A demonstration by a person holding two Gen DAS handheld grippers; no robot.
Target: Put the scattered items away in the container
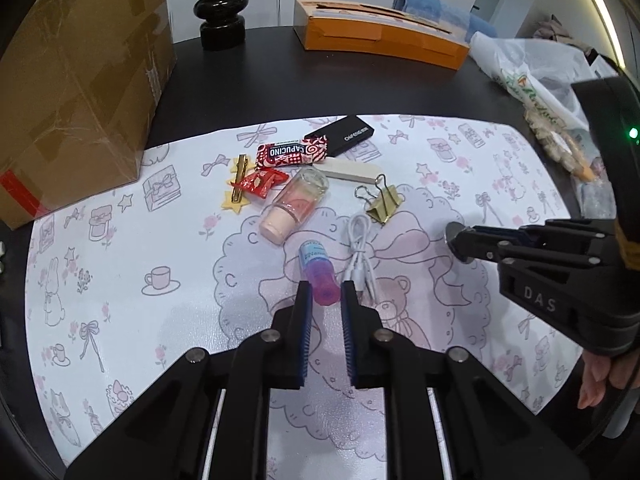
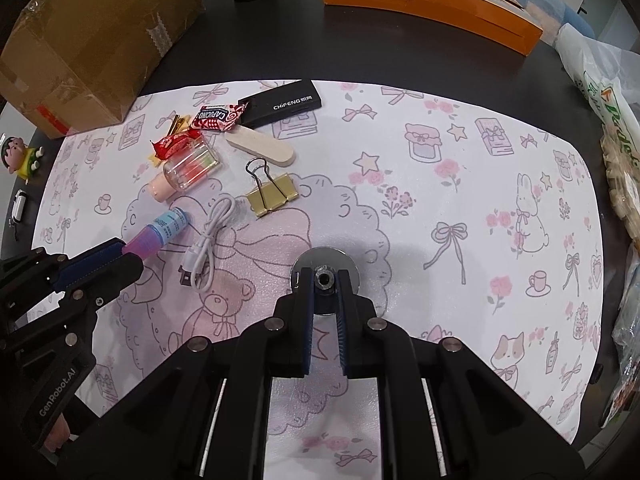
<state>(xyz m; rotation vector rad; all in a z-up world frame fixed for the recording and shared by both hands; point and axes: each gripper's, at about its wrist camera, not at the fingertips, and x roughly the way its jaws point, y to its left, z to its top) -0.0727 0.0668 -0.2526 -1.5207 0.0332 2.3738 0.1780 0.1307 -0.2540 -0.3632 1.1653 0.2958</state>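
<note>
A small bottle (image 1: 316, 264) with a blue label and a purple cap lies on the patterned mat (image 1: 120, 312). My left gripper (image 1: 326, 300) is shut on its purple end; in the right wrist view the bottle (image 2: 168, 224) sticks out of that gripper (image 2: 120, 252). My right gripper (image 2: 324, 280) is shut on the hub of a round metal disc (image 2: 344, 264), just above the mat's middle. Scattered behind are a white cable (image 1: 360, 256), a gold binder clip (image 1: 382, 204), a clear bottle with a pink cap (image 1: 294, 204), red candy wrappers (image 1: 292, 152), a black box (image 1: 340, 136), a wooden block (image 1: 352, 172) and a hair clip (image 1: 240, 188).
A taped cardboard box (image 1: 80, 80) stands at the back left and an orange box (image 1: 380, 36) with slots on top at the back. A black vase (image 1: 222, 12) stands between them. Plastic bags (image 1: 540, 80) crowd the right edge. A small figurine (image 2: 20, 156) stands off the mat, left.
</note>
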